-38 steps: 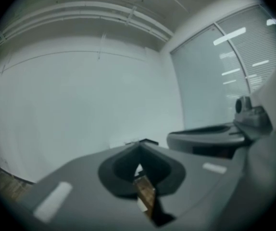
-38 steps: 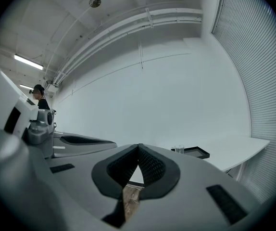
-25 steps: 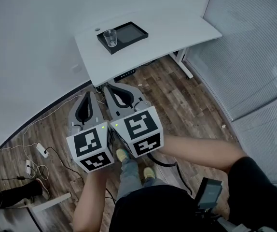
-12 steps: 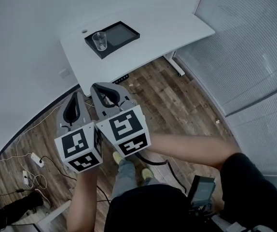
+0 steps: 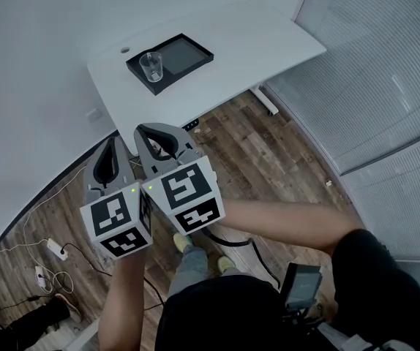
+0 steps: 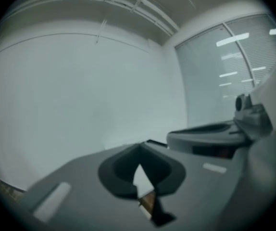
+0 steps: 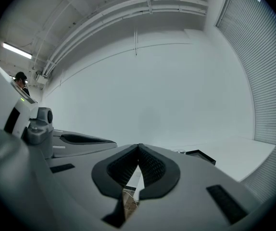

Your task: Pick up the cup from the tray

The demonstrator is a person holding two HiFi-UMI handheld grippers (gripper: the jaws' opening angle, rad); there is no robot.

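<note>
Cup (image 5: 151, 66) location: clear, upright, standing at the left end of the black tray (image 5: 188, 51). The tray lies on the white table (image 5: 261, 42) near the table's rear left corner, beside a round grommet hole (image 5: 125, 50). Left gripper (image 5: 110, 140) and right gripper (image 5: 145, 130) are held side by side over the wood floor (image 5: 268, 152). Both are just short of the table's near edge and well apart from the cup; neither touches the tray or the table. Both point toward the table, roughly level. Left gripper jaws: pressed together at the tips with nothing between them, as the left gripper view shows. Right gripper jaws: likewise pressed together, the ribbed pads meeting at the tips with nothing gripped, as the right gripper view shows. In that view a corner of the tray appears beyond and to the right of the jaws. Each gripper carries a marker cube (image 5: 184, 196) at its rear, and a bare forearm (image 5: 283, 221) runs back from each toward the person. One white power strip (image 5: 51, 248) lies on the floor at lower left. Slatted window blinds (image 5: 385, 79) fill the right side of the head view.
</note>
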